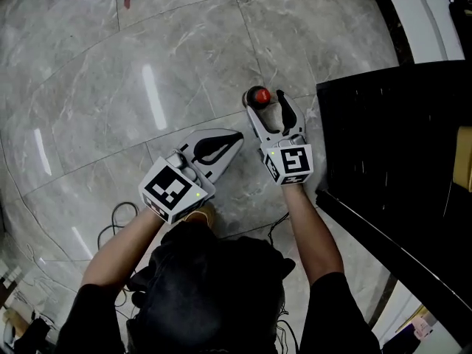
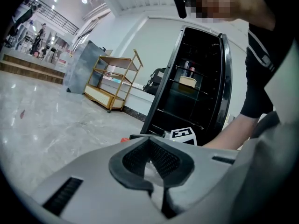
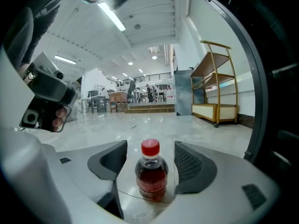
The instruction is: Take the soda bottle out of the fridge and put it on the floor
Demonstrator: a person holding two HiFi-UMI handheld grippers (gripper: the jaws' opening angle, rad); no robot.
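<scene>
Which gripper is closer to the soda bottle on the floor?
Right. The right gripper has its open jaws either side of the soda bottle, not touching; the left gripper sits shut, off to the left.

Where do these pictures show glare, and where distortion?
Head view: long lamp streaks glare on the floor. Left gripper view: the wide lens bows the fridge. Right gripper view: the bottle is sharp, the edges curve.

Floor [image 1: 147,65] glossy, veined stone; soda bottle [image 3: 151,174] clear smooth plastic.
</scene>
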